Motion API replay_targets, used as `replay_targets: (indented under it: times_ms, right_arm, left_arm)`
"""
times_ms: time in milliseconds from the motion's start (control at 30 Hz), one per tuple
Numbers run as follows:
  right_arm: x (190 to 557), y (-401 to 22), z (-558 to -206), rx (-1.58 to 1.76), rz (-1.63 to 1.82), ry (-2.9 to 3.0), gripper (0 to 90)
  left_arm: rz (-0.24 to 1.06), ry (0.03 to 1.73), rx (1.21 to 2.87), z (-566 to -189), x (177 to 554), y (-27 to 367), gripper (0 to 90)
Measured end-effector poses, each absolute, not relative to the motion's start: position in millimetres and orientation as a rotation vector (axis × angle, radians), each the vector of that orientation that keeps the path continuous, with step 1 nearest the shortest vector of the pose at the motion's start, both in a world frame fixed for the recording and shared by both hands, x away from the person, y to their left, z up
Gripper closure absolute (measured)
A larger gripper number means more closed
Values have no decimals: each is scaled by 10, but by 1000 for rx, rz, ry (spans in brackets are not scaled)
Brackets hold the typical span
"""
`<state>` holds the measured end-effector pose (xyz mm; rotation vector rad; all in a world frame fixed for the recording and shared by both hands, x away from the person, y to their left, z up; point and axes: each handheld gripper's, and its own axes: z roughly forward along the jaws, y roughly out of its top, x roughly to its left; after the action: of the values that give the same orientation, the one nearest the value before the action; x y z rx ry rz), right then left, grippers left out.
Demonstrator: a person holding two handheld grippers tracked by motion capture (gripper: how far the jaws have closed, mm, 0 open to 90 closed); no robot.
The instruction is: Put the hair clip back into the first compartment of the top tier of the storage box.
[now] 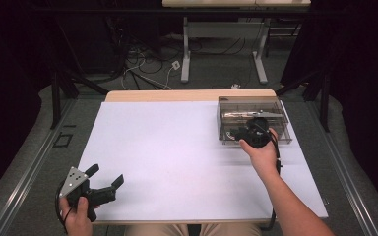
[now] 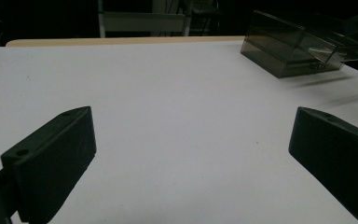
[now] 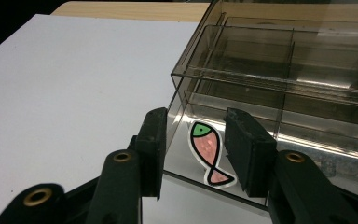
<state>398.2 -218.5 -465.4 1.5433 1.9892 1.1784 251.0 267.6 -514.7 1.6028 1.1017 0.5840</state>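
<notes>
Right gripper view: fish sticker [image 3: 208, 153] flat on the floor of the smoked clear box [image 3: 279, 70], at its near left corner, directly ahead between the jaws of the right gripper [image 3: 193, 149]. Jaws partly apart, pressing on nothing. Long axis of the sticker running roughly away from the camera, green head farthest. Far from the left gripper [image 1: 106, 176], wide open and empty at the table's [image 1: 177, 162] near left corner; right hand [image 1: 262, 152] much nearer.
</notes>
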Motion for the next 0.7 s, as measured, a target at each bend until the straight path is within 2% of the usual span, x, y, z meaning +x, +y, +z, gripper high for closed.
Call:
replay_targets:
  times_ms: [133,267,600,700]
  right_arm:
    - [3961,-2188,-4637,1527,1195,1981,543]
    - [3947,-2172,-4632,1524,1197,2000,422]
    - [3885,-2108,-4624,1449,1164,2007,198]
    - [3861,-2103,-4612,1414,1172,2004,158]
  left_arm:
    - [585,1100,1605,-5150,2518,2669,7]
    - [584,1100,1607,-5151,2516,2663,7]
    - [589,1097,1602,-5146,2500,2675,7]
    - [589,1098,1597,-5145,2495,2674,7]
